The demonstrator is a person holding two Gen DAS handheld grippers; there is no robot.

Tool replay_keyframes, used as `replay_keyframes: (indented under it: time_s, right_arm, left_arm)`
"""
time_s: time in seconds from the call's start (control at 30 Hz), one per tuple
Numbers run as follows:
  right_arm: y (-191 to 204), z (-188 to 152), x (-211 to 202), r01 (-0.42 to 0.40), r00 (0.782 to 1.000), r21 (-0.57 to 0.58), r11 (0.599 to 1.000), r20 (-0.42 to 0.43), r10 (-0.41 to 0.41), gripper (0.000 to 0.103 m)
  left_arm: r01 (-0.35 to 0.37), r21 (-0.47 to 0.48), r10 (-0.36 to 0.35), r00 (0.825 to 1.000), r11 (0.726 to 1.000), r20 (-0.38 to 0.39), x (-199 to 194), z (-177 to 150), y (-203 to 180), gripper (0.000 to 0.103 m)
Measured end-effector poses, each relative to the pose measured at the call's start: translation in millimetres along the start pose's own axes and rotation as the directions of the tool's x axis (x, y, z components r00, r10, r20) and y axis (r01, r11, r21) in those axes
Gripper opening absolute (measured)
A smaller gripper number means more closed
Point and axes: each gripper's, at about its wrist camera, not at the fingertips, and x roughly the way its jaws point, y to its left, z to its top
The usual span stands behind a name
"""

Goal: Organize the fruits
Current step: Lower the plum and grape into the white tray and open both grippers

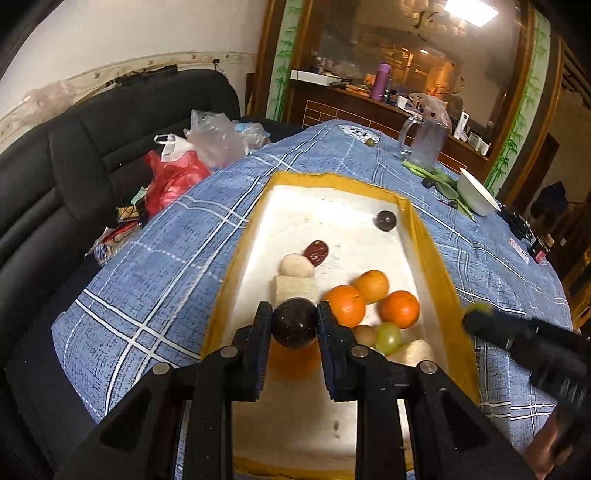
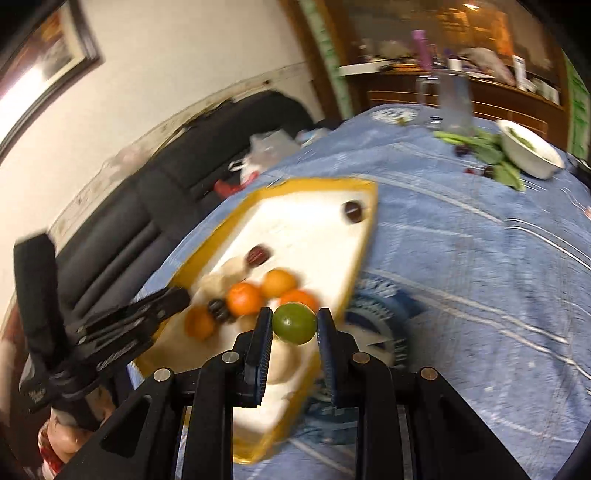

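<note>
Tray (image 1: 424, 236), jug (image 1: 424, 140) on table (image 1: 147, 295)

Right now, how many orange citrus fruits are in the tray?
4. Three clustered mid-tray: front left, back, right. A fourth lies under the left gripper, partly hidden behind its dark fruit. Others may be hidden.

Room: white wall (image 1: 122, 33) with a worn decorative border strip (image 1: 110, 70) along it. Black padded sofa (image 1: 74, 158) under it, left of the bench, with red and clear plastic bags (image 1: 192, 155) piled on the seat. Bench under a blue plaid cloth (image 1: 155, 258). Behind it a dark wood sideboard (image 1: 354, 107), cluttered, purple flask (image 1: 380, 81) on top. Above that a big wood-framed mirror (image 1: 424, 55) with bamboo-painted side strips, reflecting a chandelier and a bright ceiling panel. Framed picture (image 2: 48, 55) on the wall in the right wrist view. Warm, dim indoor light.
</note>
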Motion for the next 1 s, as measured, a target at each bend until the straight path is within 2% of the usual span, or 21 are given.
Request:
replay_keyframes:
  time_s: [0.33,0.37,0.5,0.67,0.8,0.9,1.0]
  right_arm:
    - [50,-25,30,-0.048,0.997,-0.146,0.988,-0.066,0.038,0.027]
    - [53,-28,35,-0.041,0.997,-0.160,0.986,-0.074,0.029,0.027]
    - [57,-34,44,-0.014,0.997,-0.190,0.982,-0.082,-0.001,0.027]
    - [58,-36,45,-0.013,0.997,-0.193,0.981,-0.073,-0.001,0.029]
    - [59,-37,38,-0.021,0.998,-0.193,0.981,-0.057,0.010,0.049]
    - [59,-39,29,-0.022,0.999,-0.186,0.982,-0.049,0.013,0.050]
    - [55,-42,16,-0.003,1.000,-0.176,0.984,-0.025,-0.001,0.051]
  left_arm:
    - [-0.003,-0.015,0.003,1.000,1.000,-0.011,9,-2,6,0.024]
    - [-0.003,-0.018,0.003,1.000,1.000,-0.013,8,-2,6,0.026]
    - [0.006,-0.034,-0.006,1.000,0.999,0.005,4,-1,7,0.061]
    - [0.003,-0.012,-0.002,0.999,1.000,0.032,-6,0,0,0.073]
    - [0.016,-0.025,-0.015,0.999,1.000,0.043,-14,3,0,0.078]
    - [0.022,-0.033,-0.020,0.998,0.999,0.057,-21,5,2,0.079]
    - [-0.026,-0.027,0.029,0.994,0.999,0.109,-34,6,-1,0.084]
